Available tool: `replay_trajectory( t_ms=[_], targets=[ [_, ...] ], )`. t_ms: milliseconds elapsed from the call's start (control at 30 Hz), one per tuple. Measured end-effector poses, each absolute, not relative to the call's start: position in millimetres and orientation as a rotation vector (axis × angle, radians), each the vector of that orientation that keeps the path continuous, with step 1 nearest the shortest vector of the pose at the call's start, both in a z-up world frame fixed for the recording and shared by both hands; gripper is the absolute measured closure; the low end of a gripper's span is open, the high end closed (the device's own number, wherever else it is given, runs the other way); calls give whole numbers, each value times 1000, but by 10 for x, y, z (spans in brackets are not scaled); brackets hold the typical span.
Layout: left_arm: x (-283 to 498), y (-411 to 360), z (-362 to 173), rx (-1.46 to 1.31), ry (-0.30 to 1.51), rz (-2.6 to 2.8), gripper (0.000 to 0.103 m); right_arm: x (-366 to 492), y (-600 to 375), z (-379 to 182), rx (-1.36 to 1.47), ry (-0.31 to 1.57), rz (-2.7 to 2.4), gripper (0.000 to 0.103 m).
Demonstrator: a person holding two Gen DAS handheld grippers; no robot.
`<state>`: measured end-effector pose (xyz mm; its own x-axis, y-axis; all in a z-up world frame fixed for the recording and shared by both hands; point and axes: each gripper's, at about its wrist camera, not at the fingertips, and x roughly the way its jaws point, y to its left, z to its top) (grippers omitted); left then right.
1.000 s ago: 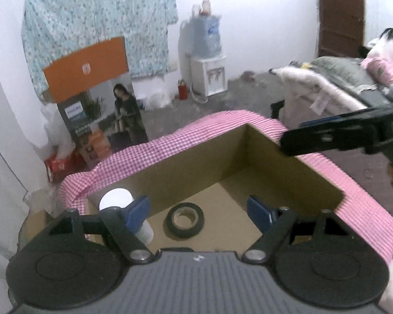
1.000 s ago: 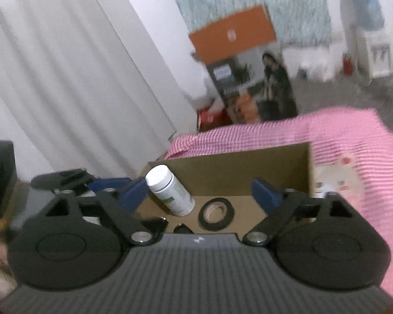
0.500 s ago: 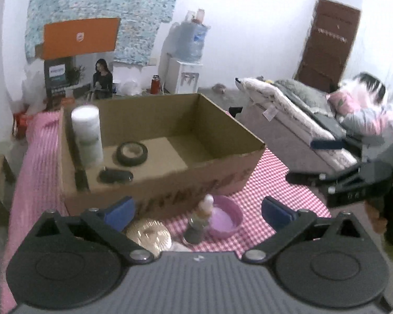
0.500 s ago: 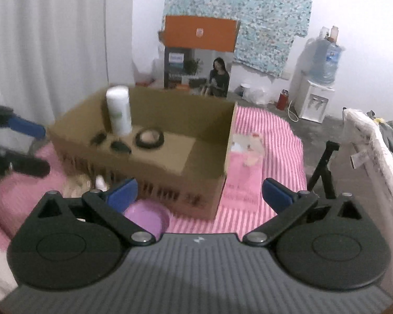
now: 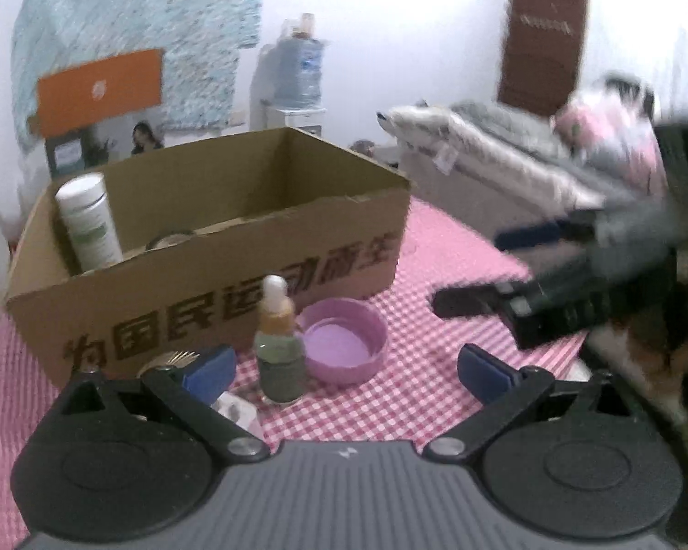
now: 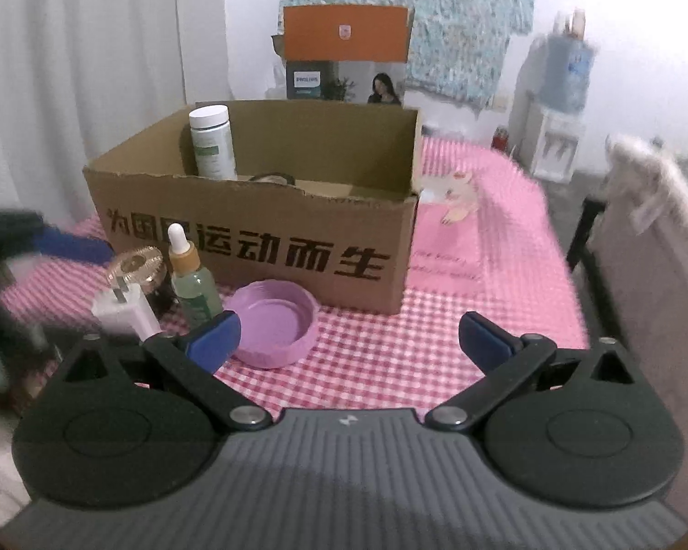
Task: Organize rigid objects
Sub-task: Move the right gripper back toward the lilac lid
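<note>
A cardboard box (image 5: pixel 234 275) with black print stands on the pink checked cloth (image 5: pixel 413 394). Inside it a white bottle (image 5: pixel 89 224) stands upright beside a black tape roll (image 5: pixel 169 240). In front of the box are a green dropper bottle (image 5: pixel 277 348), a purple lid (image 5: pixel 344 343), a gold disc (image 6: pixel 135 266) and a white plug (image 6: pixel 121 311). My left gripper (image 5: pixel 346 373) is open and empty, with the dropper bottle and lid just ahead of its fingertips. My right gripper (image 6: pixel 348 341) is open and empty, its left fingertip beside the purple lid (image 6: pixel 275 321).
An orange-topped carton (image 6: pixel 344 64) stands behind the box, and a water dispenser (image 6: pixel 555 137) at the back right. A white curtain (image 6: pixel 69 68) hangs to the left, and a blanket-covered couch (image 5: pixel 504 156) sits to the right. A pink card (image 6: pixel 449 229) lies right of the box.
Both grippers have drawn back from above the box and sunk down in front of it. Their jaws stand wider than a second ago. The box's contents have not moved.
</note>
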<state>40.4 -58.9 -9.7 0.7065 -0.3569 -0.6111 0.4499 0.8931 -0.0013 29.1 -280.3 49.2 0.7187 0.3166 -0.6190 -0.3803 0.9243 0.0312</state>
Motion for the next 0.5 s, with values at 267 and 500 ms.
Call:
replay_trajectory(
  t_ms=[267,500],
  targets=[
    [444,-956,-295,317,598,-455,5,734,-2750,244,-14,747,462,10],
    [562,-1117,-456,365,627,-462,33,988,-2545,23,-44,836,535,50]
  ],
)
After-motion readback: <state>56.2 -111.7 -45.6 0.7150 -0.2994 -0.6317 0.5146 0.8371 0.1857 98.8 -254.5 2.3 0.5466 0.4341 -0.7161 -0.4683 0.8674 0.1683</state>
